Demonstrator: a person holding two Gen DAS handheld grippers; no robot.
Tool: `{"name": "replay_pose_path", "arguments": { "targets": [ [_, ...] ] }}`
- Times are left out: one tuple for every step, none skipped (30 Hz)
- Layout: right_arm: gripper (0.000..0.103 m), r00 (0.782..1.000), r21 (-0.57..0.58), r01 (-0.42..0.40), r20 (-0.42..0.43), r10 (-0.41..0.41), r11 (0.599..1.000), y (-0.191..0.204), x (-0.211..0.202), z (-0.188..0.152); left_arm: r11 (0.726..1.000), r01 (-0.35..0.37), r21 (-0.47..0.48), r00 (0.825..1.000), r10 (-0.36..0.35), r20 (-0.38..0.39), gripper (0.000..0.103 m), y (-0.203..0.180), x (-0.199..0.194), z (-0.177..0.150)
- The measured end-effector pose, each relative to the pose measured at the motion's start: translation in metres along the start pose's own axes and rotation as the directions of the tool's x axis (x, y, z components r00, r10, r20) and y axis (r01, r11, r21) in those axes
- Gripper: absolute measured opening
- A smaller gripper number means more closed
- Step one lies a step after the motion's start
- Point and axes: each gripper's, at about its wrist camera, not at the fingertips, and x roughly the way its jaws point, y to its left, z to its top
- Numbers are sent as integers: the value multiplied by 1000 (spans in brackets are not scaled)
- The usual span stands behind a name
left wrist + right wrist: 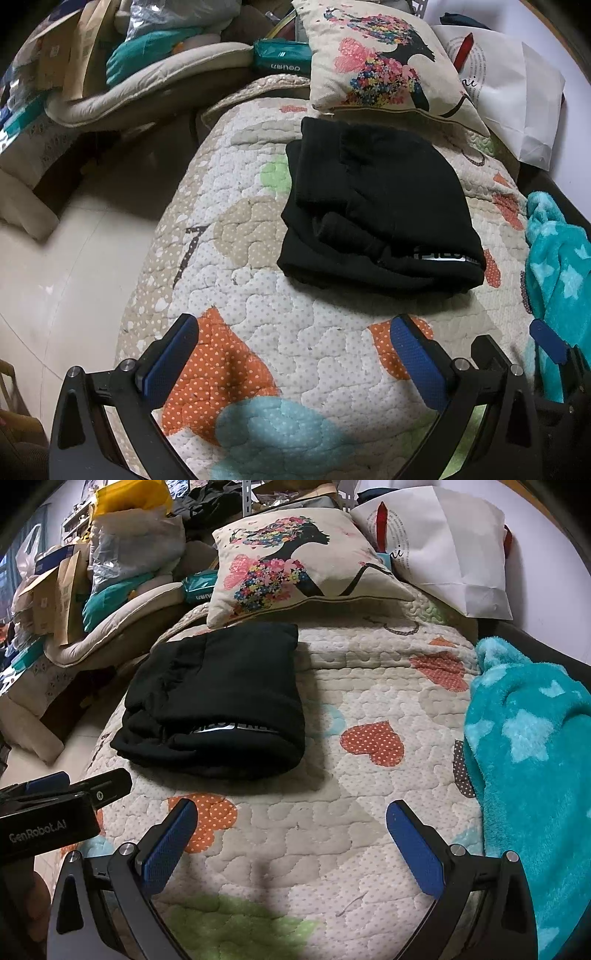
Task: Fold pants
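The black pants [376, 206] lie folded in a compact stack on the quilted bed cover [288, 317], waistband with white lettering facing me. They also show in the right wrist view [218, 701]. My left gripper [295, 332] is open and empty, hovering above the quilt in front of the pants. My right gripper [291, 816] is open and empty too, in front and to the right of the pants. The right gripper's fingertips [546, 339] show at the right edge of the left wrist view; the left gripper's body [55, 812] shows at the left of the right wrist view.
A floral cushion [295, 561] and a white paper bag [450, 550] sit behind the pants. A teal fleece blanket [532, 746] lies on the right. Piled bedding and boxes [92, 66] stand left, beyond the bed edge over a pale floor [74, 258].
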Motion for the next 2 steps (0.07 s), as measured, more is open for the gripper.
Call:
{"name": "replay_pose_path", "arguments": {
  "targets": [
    [103, 1000, 1, 0, -1, 0, 1000, 0, 0, 0, 1000, -3, 2, 1000, 3, 2, 103, -1, 0, 0],
    [103, 1000, 3, -1, -2, 1, 1000, 0, 0, 0, 1000, -5, 1, 1000, 5, 4, 103, -1, 1, 0]
  ]
}}
